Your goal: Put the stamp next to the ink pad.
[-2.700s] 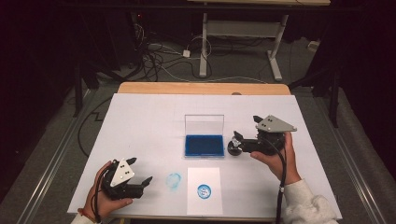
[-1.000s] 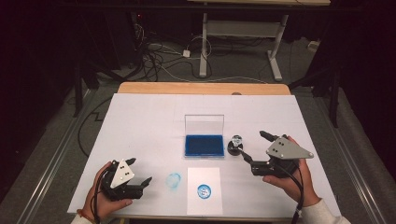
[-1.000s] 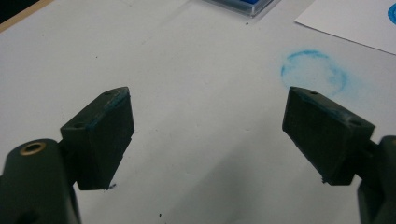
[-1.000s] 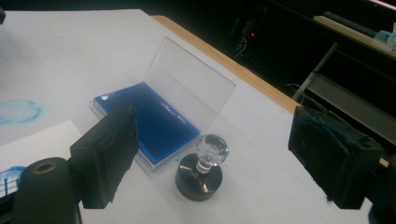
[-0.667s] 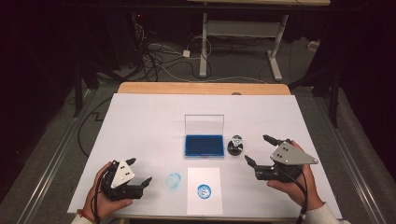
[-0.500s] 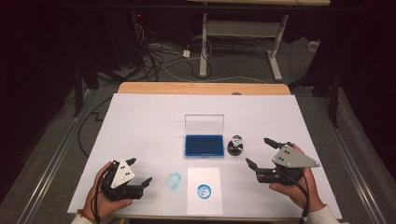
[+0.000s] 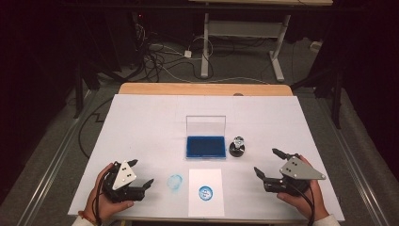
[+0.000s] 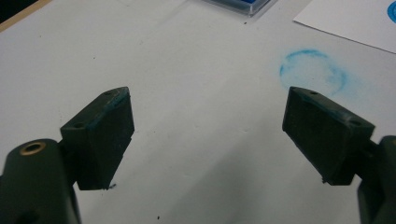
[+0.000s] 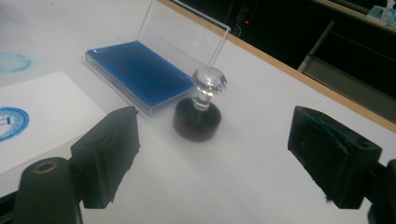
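A round stamp with a clear knob (image 7: 237, 147) (image 9: 200, 112) stands upright on the table, just right of an open blue ink pad (image 7: 205, 147) (image 9: 138, 71) with its clear lid raised. A white sheet (image 7: 205, 192) (image 9: 42, 116) bears a round blue print (image 7: 205, 192) (image 9: 9, 122). My right gripper (image 7: 267, 163) (image 9: 215, 161) is open, empty, low at the front right, short of the stamp. My left gripper (image 7: 140, 173) (image 8: 208, 135) is open and empty at the front left, close over the table.
A smudged blue ring (image 7: 175, 183) (image 8: 312, 72) stains the white table cover (image 7: 141, 127) left of the sheet. The wooden table edge (image 7: 202, 89) runs along the back; beyond it lie floor cables and a desk frame.
My right gripper let go of the stamp beside the ink pad, then drew back toward the front right and sank lower, jaws open. The left gripper stayed put.
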Available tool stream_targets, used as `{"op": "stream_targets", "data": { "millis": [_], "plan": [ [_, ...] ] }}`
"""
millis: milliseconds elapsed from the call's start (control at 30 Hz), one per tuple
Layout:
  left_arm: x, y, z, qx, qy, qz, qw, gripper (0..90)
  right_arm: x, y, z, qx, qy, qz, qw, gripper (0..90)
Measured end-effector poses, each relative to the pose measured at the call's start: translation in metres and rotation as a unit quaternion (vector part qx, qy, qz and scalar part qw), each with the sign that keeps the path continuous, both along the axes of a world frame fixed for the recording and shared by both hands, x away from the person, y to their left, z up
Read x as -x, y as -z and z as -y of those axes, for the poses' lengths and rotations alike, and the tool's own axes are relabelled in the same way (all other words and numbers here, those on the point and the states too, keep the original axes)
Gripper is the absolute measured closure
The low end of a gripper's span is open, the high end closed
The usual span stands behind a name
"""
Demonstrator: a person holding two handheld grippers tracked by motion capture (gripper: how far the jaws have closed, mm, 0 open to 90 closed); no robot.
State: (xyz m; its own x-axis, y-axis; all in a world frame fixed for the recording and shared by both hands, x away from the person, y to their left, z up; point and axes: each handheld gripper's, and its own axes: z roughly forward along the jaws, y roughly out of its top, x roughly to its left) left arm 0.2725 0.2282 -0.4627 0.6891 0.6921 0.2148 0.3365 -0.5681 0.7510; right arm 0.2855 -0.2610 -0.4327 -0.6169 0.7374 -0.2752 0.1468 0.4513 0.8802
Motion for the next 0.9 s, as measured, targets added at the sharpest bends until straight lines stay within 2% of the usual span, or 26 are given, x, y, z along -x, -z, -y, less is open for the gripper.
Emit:
{"op": "stream_targets", "data": {
  "millis": [67, 167, 267, 300, 367, 467, 500, 633, 900],
  "plan": [
    [0.000, 0.000, 0.000, 0.002, -0.001, -0.007, 1.0000, 16.3, 0.002, 0.006, 0.004, -0.007, 0.007, -0.006, 0.9999, 16.8],
    [0.000, 0.000, 0.001, 0.002, -0.001, -0.005, 1.0000, 16.3, 0.005, 0.015, 0.011, 0.007, 0.015, -0.004, 0.9998, 16.5],
    [0.000, 0.000, 0.001, -0.004, 0.002, 0.001, 1.0000, 16.3, 0.008, 0.023, 0.018, 0.003, 0.028, -0.016, 0.9995, 16.4],
    [0.001, 0.001, 0.001, -0.002, 0.001, -0.005, 1.0000, 16.3, 0.009, 0.026, 0.020, 0.004, 0.030, -0.023, 0.9993, 16.4],
    [0.001, 0.001, 0.001, -0.002, 0.000, -0.005, 1.0000, 16.3, 0.010, 0.029, 0.023, 0.009, 0.034, -0.029, 0.9989, 16.4],
    [0.001, 0.001, 0.001, -0.001, -0.002, -0.005, 1.0000, 16.3, 0.010, 0.030, 0.025, 0.004, 0.035, -0.030, 0.9989, 16.4],
    [0.000, 0.001, 0.001, -0.005, -0.001, 0.000, 1.0000, 16.3, 0.010, 0.029, 0.024, 0.000, 0.033, -0.029, 0.9990, 16.3],
    [0.000, 0.001, 0.002, -0.008, 0.000, 0.003, 1.0000, 16.3, 0.011, 0.029, 0.022, 0.003, 0.028, -0.023, 0.9993, 16.1],
    [0.003, 0.002, 0.002, -0.005, 0.002, -0.004, 1.0000, 16.3, 0.013, 0.025, 0.020, -0.002, 0.031, -0.012, 0.9994, 16.2]
  ]
}}
